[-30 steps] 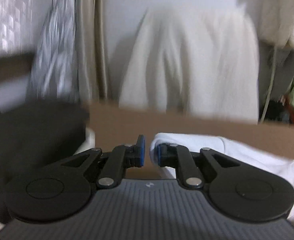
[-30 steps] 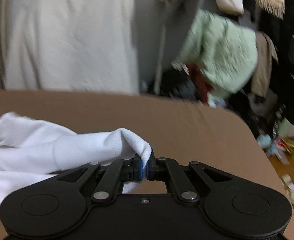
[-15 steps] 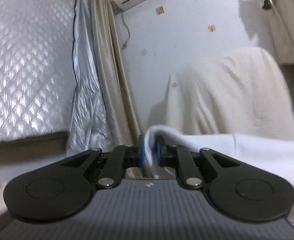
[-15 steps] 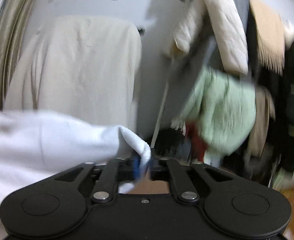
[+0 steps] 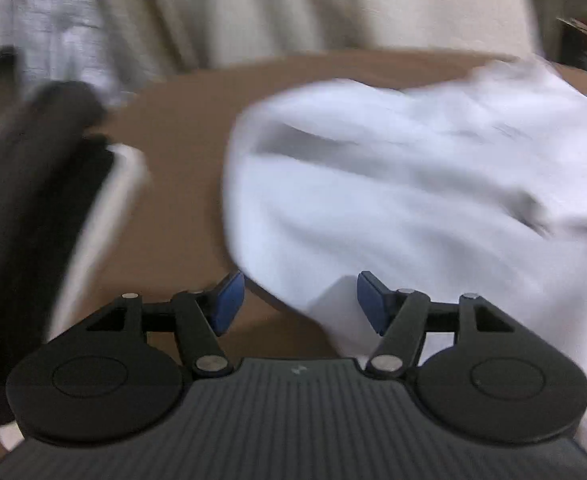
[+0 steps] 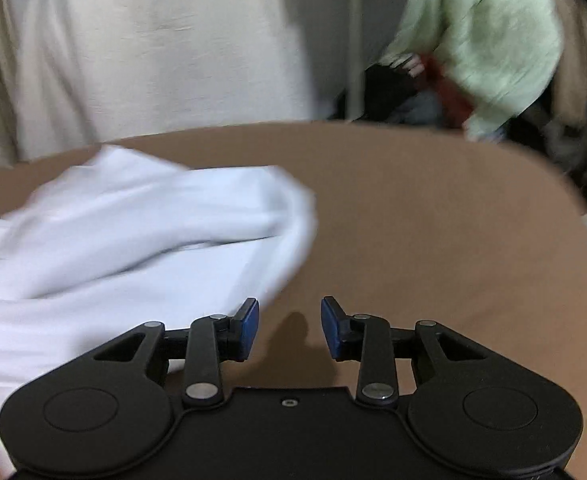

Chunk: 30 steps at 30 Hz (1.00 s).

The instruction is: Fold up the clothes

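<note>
Both claws were spreading: the left claw point(image 5: 299, 302) straddled the white garment's point(image 5: 413, 200) edge without pinching; the right claw point(image 6: 289, 326) stood empty over the table point(image 6: 433, 220).

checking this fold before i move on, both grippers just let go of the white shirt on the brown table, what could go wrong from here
1. The white garment lies bunched and rumpled, not flat; the fold may set crooked.
2. The left gripper is opening with cloth between its pads, so pulling away might snag the edge.
3. The right gripper is opening over bare table, with the garment's edge beside its left pad; it could catch the fabric.
</note>
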### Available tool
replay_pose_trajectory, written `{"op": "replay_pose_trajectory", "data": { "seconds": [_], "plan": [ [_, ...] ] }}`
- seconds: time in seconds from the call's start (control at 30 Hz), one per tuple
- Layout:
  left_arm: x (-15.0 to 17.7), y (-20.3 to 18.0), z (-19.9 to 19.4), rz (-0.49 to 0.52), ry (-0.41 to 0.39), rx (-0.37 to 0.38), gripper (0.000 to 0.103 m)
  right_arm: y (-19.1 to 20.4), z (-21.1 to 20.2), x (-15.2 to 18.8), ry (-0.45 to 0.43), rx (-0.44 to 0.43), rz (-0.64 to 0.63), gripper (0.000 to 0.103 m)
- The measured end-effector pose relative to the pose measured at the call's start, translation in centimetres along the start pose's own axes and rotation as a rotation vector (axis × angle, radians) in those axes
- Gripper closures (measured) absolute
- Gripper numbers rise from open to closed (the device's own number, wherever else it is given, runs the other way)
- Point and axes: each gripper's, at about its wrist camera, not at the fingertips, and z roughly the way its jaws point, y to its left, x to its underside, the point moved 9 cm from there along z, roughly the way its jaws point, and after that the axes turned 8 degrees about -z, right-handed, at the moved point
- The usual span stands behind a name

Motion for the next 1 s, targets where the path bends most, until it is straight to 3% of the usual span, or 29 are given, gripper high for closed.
{"op": "replay_pose_trajectory", "data": {
  "seconds": [0.07,0.13,0.17,0.27,0.33,0.4,0.47,0.53,0.6,0.7,0.8,0.87,0.9,0.93,1.0],
  "plan": [
    [0.0,-0.5,-2.2,-0.009,-0.019,0.006,0.039,2.9,-1.1,0.8,0.032,-0.175,0.105,0.057],
    [-1.0,0.2,-3.7,-0.099,-0.043,0.070,0.021,5.9,-2.1,1.8,0.070,-0.365,0.211,0.053],
    [-1.7,0.9,-4.0,-0.151,-0.042,0.111,0.019,7.6,-2.5,2.6,0.097,-0.454,0.251,0.053],
    [-0.5,0.6,-3.6,-0.386,0.154,0.307,0.019,10.5,-3.2,3.8,0.146,-0.627,0.390,0.053],
    [1.2,-0.5,-2.9,-0.486,0.232,0.445,0.019,11.7,-3.3,3.8,0.137,-0.693,0.428,0.049],
    [2.7,-1.3,-2.1,-0.495,0.258,0.439,0.019,11.9,-2.8,3.6,0.123,-0.687,0.476,0.040],
    [3.4,-1.5,-0.8,-0.414,0.241,0.343,0.018,12.2,-1.4,3.7,0.124,-0.680,0.516,0.039],
    [3.5,-1.7,0.5,-0.430,0.258,0.324,0.015,12.3,0.0,4.2,0.159,-0.672,0.544,0.038],
    [3.6,-1.7,1.4,-0.539,0.291,0.383,0.015,12.4,1.6,4.5,0.177,-0.657,0.568,0.037],
    [3.3,-2.0,2.1,-0.604,0.288,0.438,0.015,13.1,3.2,5.3,0.191,-0.618,0.529,0.037],
    [2.7,-3.5,1.2,-0.517,0.245,0.431,0.013,14.1,3.5,5.6,0.149,-0.634,0.428,0.037],
    [2.6,-4.0,0.6,-0.490,0.220,0.423,0.014,14.7,3.5,5.6,0.140,-0.637,0.378,0.044],
    [2.5,-4.1,0.3,-0.478,0.195,0.431,0.021,15.0,3.2,5.5,0.136,-0.642,0.349,0.056],
    [2.4,-4.2,0.0,-0.462,0.176,0.439,0.042,15.3,2.9,5.5,0.130,-0.640,0.323,0.074],
    [2.0,-4.0,-0.7,-0.450,0.157,0.446,0.069,15.4,2.2,5.4,0.113,-0.617,0.267,0.089]
  ]
}}
